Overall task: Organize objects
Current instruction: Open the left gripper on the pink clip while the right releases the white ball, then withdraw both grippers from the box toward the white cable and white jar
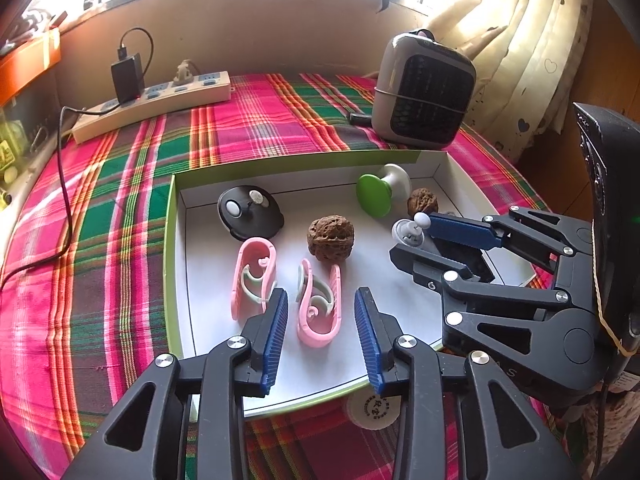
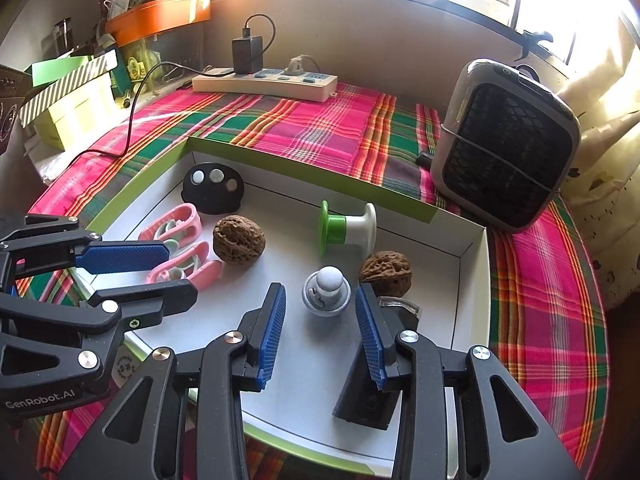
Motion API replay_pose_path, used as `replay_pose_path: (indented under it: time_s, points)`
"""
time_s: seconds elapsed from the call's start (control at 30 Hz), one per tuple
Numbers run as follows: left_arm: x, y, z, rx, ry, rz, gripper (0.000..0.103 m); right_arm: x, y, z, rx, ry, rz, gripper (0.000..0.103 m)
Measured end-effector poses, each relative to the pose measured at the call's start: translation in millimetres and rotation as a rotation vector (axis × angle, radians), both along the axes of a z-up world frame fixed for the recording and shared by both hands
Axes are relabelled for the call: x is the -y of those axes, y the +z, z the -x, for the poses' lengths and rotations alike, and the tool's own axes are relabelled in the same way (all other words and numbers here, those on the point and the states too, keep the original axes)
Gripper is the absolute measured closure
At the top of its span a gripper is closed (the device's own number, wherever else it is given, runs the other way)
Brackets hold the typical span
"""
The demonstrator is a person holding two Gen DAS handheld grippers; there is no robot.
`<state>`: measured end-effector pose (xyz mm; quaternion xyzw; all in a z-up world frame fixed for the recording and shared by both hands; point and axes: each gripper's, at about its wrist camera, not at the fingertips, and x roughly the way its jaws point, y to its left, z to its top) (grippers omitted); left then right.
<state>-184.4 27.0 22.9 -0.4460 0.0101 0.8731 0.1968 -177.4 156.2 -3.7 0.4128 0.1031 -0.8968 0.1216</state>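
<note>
My left gripper (image 1: 320, 336) stands released, pads clear on both sides of the nearer pink clip (image 1: 318, 306), which lies flat in the white tray (image 1: 176, 264). My right gripper (image 2: 320, 336) is likewise released, straddling the small grey knob piece (image 2: 327, 290) without touching it. Beyond the left jaws: a second pink clip (image 1: 253, 276), a walnut (image 1: 331, 238) and a black disc (image 1: 250, 212). Just off the right-hand pad sits another walnut (image 2: 385, 273), with a black block (image 2: 368, 392) beneath that finger. Risk, in my judgement: closing could nudge this walnut rolling, or the knob could tip and slip out.
</note>
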Motion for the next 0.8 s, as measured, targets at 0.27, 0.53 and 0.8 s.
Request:
replay_pose_path:
  time_s: [0.27, 0.53, 0.8]
  points:
    - [5.0, 5.3, -7.6, -0.01, 0.01, -0.005, 0.069, 0.7, 4.2, -8.7, -0.007, -0.002, 0.006, 0.065]
    - [10.3, 14.5, -18.3, -0.031, 0.022, -0.023, 0.068, -0.1, 12.2, -20.4, -0.023, -0.017, 0.021, 0.065]
    - [22.5, 21.1, -29.8, -0.044, 0.055, -0.042, 0.068, -4.2, 19.9, -41.3, -0.037, -0.031, 0.067, 0.065]
